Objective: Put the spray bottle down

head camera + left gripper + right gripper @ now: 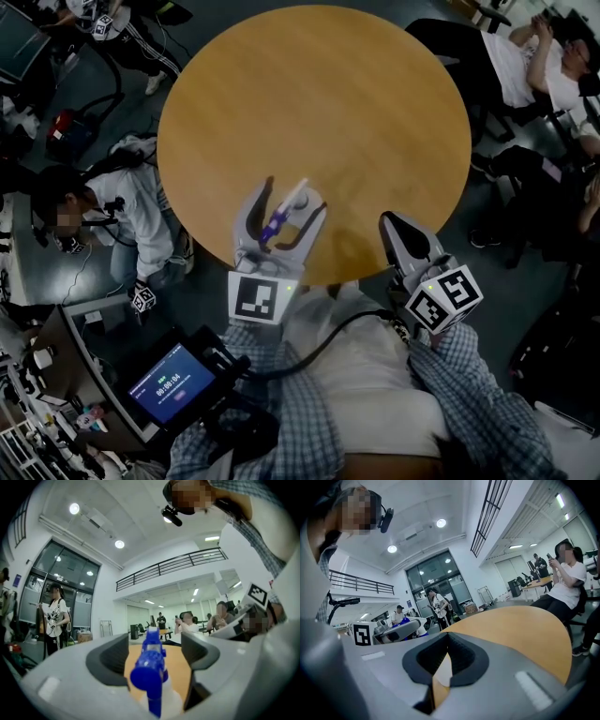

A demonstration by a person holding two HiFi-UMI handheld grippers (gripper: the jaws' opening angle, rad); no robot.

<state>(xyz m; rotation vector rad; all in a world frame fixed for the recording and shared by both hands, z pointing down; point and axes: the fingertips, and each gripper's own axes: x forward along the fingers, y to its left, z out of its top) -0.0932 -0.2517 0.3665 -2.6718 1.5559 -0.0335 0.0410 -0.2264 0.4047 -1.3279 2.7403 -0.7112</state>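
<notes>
A round wooden bench (319, 103) is seen from above, with the person working at its near edge, in a checked shirt. The left tool (284, 214) reaches level over that edge with its two jaws spread wide. Between them is the spray bottle (279, 217), which has a blue spray head and a pale body. In the left gripper view the bottle (151, 667) stands in the gap with space on both sides, and neither pad presses on it, so the left tool (155, 644) is released. The bottle seems to rest on the bench top (180, 665), though the contact itself is not plain. The right tool (396, 225) sits just off the bench edge, well apart from the bottle. In its own view the right tool (447, 641) is clenched, its dark pads meeting with nothing between them, and the bench (520, 625) stretches ahead. Other people sit or stand around the room. A small lit screen (173, 382) is at the lower left.
</notes>
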